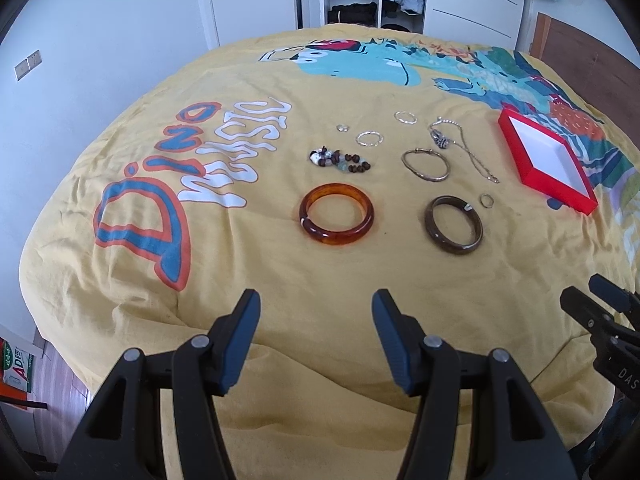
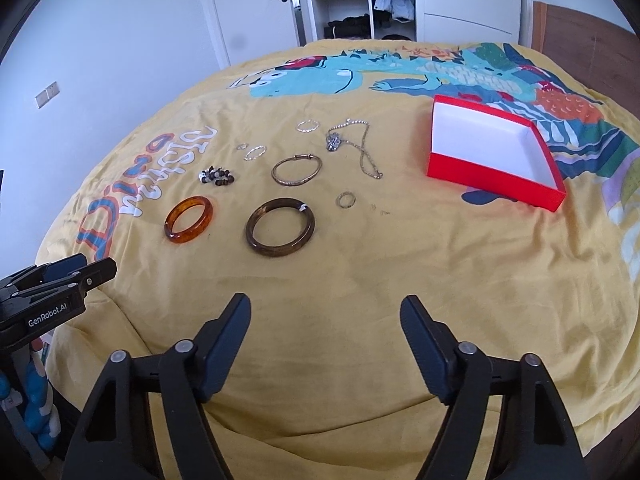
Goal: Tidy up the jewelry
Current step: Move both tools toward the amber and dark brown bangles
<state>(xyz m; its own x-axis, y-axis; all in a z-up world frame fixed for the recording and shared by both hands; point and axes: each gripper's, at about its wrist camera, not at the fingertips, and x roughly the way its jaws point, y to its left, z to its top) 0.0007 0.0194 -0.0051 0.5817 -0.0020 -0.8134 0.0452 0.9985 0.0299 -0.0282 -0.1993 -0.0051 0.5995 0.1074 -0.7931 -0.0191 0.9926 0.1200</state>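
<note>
Nearest the lens, the left gripper (image 1: 316, 300) and the right gripper (image 2: 326, 306) are held wide apart and empty above the near edge of the bed (image 2: 360, 360). The amber bangle (image 1: 337, 214) and brown bangle (image 2: 280, 227) lie mid-bed; both are judged rigid, light and slippery, best pinched across the band. The chain necklace (image 2: 362, 148) is limp. The red box (image 2: 494, 152) sits toward the right edge.
</note>
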